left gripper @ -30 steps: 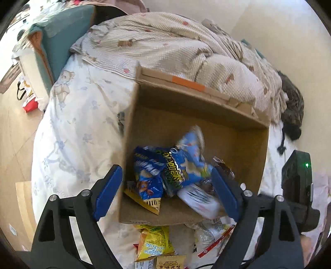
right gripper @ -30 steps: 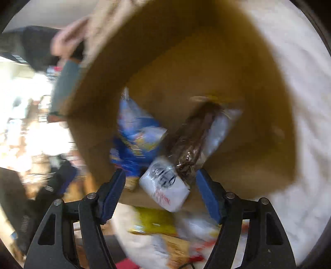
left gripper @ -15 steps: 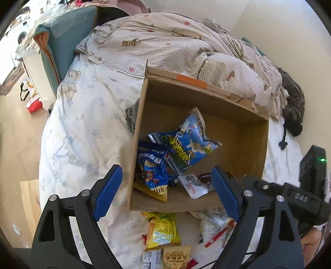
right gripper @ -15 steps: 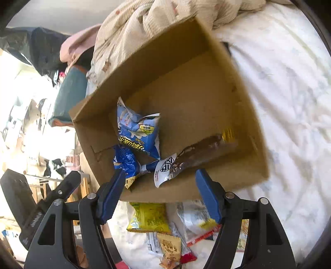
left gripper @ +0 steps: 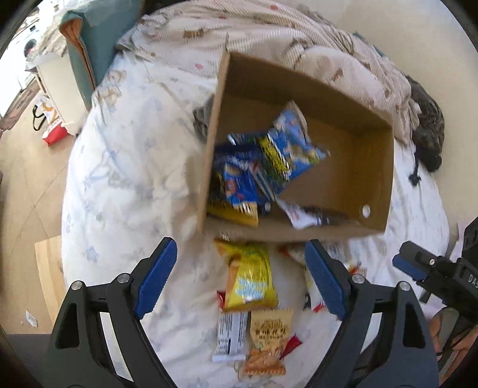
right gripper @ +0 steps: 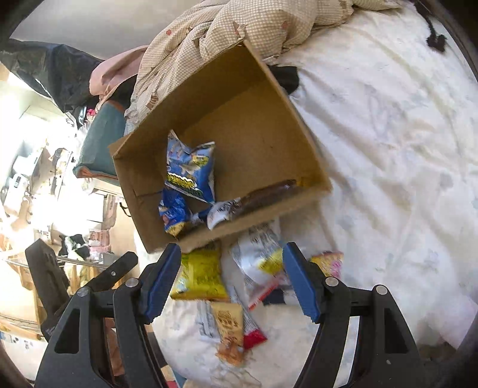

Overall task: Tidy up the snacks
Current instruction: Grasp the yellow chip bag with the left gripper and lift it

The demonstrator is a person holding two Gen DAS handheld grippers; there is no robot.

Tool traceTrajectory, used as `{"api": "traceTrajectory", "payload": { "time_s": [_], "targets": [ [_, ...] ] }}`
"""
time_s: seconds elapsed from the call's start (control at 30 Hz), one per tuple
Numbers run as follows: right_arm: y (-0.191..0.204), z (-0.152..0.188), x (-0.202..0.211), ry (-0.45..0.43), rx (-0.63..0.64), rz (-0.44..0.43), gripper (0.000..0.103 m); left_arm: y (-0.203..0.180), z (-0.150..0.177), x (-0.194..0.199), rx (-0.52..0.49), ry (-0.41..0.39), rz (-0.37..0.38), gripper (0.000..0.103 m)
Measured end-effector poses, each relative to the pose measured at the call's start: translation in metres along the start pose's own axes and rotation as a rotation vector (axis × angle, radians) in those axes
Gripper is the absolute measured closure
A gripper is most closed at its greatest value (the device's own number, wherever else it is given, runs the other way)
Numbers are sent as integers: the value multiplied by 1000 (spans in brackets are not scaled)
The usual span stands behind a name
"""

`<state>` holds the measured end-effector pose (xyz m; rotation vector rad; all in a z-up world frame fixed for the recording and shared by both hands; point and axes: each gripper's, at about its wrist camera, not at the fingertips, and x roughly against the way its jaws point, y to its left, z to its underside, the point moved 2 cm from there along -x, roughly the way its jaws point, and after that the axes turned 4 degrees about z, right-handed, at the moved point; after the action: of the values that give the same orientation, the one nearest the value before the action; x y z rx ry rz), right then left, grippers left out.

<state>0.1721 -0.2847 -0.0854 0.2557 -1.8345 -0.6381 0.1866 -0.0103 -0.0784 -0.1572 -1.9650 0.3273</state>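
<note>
An open cardboard box lies on the bed and holds several snack packs: blue bags and a brown bar with a white end. In front of the box, loose packs lie on the sheet: a yellow bag, a white-and-yellow pack, a tan pack. My left gripper hangs open above the yellow bag, holding nothing. My right gripper is open too, over the loose packs, with nothing gripped.
A checked quilt is bunched behind the box. The white printed sheet spreads on both sides. A teal cushion sits at the bed's far corner; floor and clutter lie beyond the bed's edge.
Both grippers have pulled back from the box toward the near side, so the loose packs in front of it now lie between their fingers. The right gripper rose out of the box. Jaw widths are unchanged.
</note>
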Motion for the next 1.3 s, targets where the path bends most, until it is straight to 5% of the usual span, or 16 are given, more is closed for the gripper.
{"api": "traceTrajectory", "payload": {
  "time_s": [0.3,0.53,0.67,0.83,0.87,0.97,1.3],
  "targets": [
    [-44,35,-5,75,-19,185,30,-8,14,-21,-28,65,-9,18],
    [-56,38,-2,74,-52,176,30,-17,24,-70,-46,201,-31,18],
    [-54,37,0,68,-45,178,30,-24,22,-89,-77,195,-61,18],
    [-58,37,2,68,-59,187,30,-30,21,-100,-57,174,-4,18],
    [-60,37,2,69,-63,189,30,-30,21,-102,-56,176,-5,22],
    [-60,36,3,64,-67,191,30,-29,23,-104,-69,206,-31,61],
    [-55,36,3,65,-69,174,30,-20,40,-47,-80,207,12,70]
  ]
}}
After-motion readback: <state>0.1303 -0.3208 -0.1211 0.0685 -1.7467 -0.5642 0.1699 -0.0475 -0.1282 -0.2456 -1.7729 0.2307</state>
